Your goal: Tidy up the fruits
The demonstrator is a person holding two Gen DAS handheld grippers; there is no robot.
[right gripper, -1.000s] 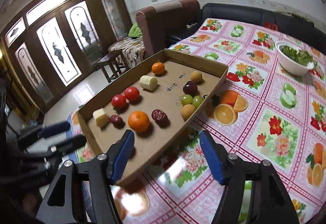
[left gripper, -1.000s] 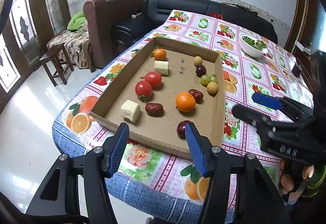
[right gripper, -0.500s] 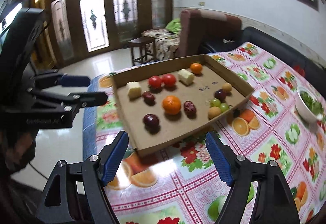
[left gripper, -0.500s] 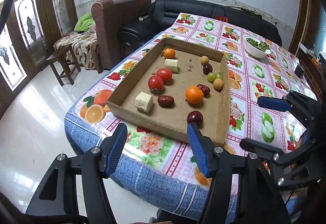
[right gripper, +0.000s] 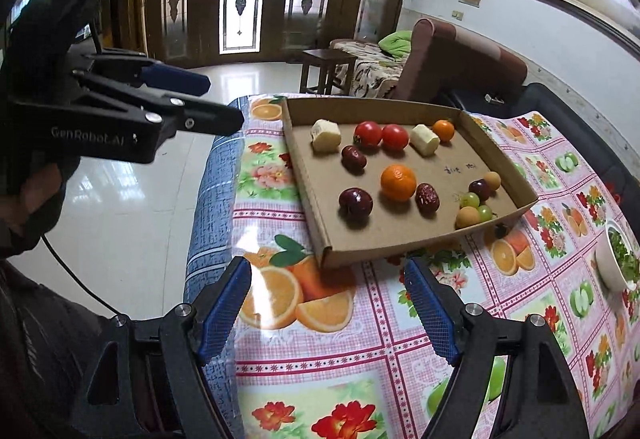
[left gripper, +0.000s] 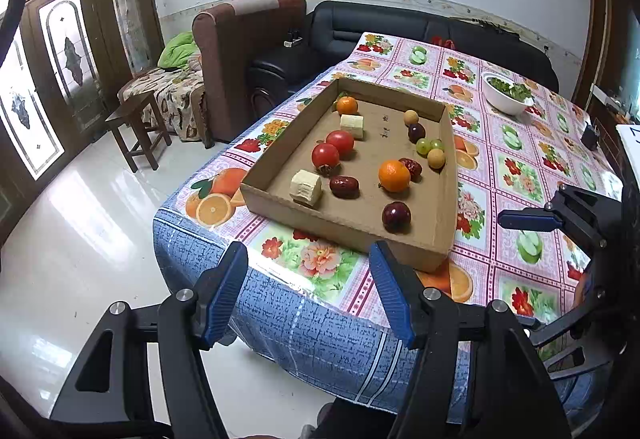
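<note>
Both claws hang empty: the left claw has just been opening, the right claw stands apart, nothing between either. Fruit sits loose in the cardboard tray near the bench corner. Round pieces like the orange and dark plum could roll off target if nudged; a clipped tray wall could shove the whole lot toward the edge.

My left gripper, jaws just widened and empty, hovers below the cardboard tray of fruit at centre frame.
</note>
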